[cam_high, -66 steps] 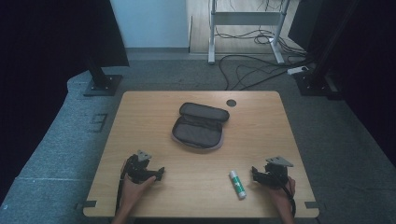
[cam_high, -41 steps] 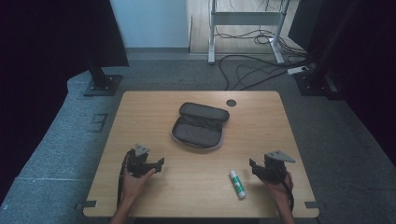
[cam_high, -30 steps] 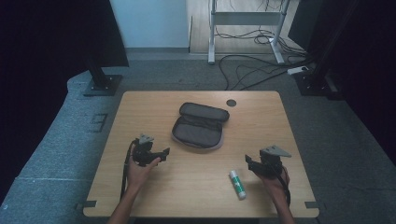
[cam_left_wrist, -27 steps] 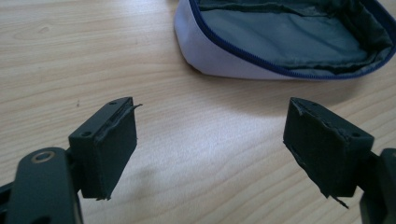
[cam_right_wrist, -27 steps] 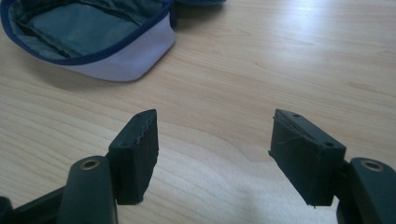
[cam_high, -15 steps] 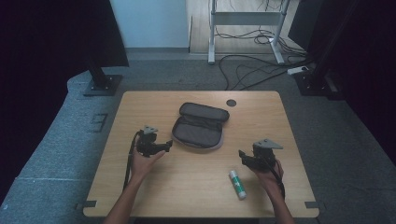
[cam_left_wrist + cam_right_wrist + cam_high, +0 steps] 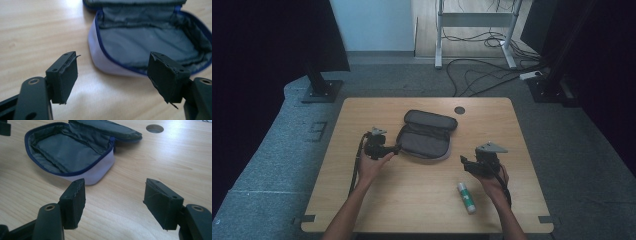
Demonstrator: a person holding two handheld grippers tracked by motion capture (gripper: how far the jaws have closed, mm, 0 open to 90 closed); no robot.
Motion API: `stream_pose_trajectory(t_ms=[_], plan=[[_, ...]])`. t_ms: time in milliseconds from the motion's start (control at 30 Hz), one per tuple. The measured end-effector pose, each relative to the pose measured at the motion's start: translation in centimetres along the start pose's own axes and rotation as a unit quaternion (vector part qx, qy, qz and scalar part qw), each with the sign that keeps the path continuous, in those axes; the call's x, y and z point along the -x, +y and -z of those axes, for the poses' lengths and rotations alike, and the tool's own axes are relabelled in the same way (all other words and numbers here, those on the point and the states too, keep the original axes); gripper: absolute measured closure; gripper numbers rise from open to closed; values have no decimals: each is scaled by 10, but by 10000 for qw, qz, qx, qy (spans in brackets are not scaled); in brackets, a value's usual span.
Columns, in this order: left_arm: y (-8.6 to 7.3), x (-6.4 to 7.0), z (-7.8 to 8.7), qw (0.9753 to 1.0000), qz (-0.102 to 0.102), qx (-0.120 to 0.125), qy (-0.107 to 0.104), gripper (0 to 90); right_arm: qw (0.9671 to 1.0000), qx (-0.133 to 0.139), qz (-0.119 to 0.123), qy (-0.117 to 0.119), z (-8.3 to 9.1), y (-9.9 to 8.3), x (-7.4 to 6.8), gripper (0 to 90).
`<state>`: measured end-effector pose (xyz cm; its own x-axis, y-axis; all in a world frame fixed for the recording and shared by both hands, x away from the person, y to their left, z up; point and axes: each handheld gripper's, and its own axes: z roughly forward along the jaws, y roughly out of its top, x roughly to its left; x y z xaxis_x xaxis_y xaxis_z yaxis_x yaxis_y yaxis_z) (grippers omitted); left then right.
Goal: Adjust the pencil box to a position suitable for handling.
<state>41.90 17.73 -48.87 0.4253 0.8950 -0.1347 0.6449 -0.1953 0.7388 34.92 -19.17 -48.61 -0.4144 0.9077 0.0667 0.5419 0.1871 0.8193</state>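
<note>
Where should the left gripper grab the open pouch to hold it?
Probably the pouch by its near front wall. That zipped rim stands up thin enough to fit between the open jaws of the left gripper, coming from the left end it already faces.

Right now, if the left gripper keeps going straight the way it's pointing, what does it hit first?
Most likely the near wall of the open pouch: the left gripper, jaws open, points at it across bare table.

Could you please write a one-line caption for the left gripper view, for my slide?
Open left gripper poised just short of the unzipped grey pouch, which lies open on the wooden table.
</note>
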Motion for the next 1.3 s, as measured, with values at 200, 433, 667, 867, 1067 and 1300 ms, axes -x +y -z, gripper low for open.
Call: stream_pose_trajectory(t_ms=[200, 433, 667, 867, 1067, 1300], plan=[[9, 0, -5, 10000, -37, 66, -29, 301, 10000, -24, 28, 25, -10, 9, -5, 336], [13, 1, -15, 9999, -75, -64, 17, 334, 9999, -24, 74, 109, -19, 17, -11, 349], [17, 3, -25, 9998, -84, -90, 138, 352, 9999, -64, 21, 131, -26, 21, -13, 353], [15, -4, -36, 9996, -31, -230, 165, 383, 9998, -106, 76, 146, -33, 25, -17, 364], [14, -9, -43, 9994, 26, -264, 240, 405, 9997, -149, 76, 191, -41, 28, -21, 377], [12, -13, -50, 9994, 83, -277, 187, 448, 9996, -213, 111, 175, -52, 28, -23, 377]])
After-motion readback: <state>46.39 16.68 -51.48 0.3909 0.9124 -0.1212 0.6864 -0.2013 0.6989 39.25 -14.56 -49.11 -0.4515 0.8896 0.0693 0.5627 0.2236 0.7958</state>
